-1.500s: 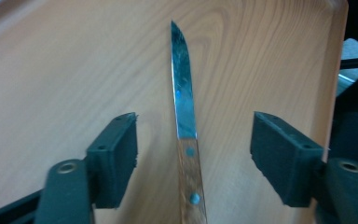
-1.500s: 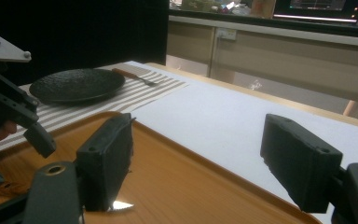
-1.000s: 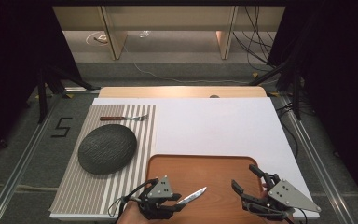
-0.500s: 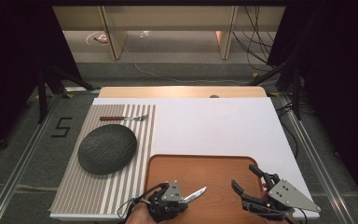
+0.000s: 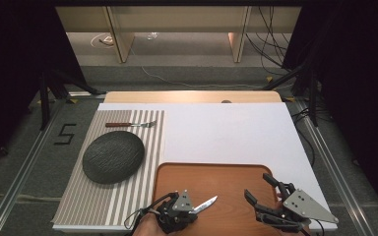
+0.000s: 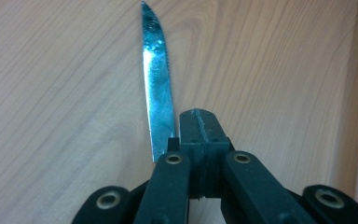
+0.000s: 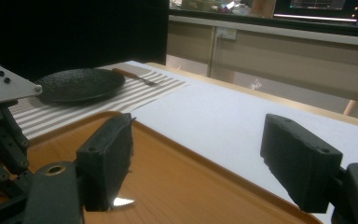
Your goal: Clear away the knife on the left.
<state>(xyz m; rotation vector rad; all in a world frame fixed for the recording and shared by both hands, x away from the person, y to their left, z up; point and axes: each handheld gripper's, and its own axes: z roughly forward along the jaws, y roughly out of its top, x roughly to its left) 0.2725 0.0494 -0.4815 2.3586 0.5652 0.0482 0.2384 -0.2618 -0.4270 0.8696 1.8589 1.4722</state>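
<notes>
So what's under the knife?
Under the knife is the brown wooden tray. The blade sticks out over its bare wood, held by the left gripper. The knife's handle is hidden inside the shut jaws, so what lies under that part can't be seen.

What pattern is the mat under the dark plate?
The placemat has grey and white stripes, clearest in the high view.

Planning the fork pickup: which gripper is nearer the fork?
Left. The left gripper, clamped on the knife, sits below the fork; the open right gripper is farther right.
</notes>
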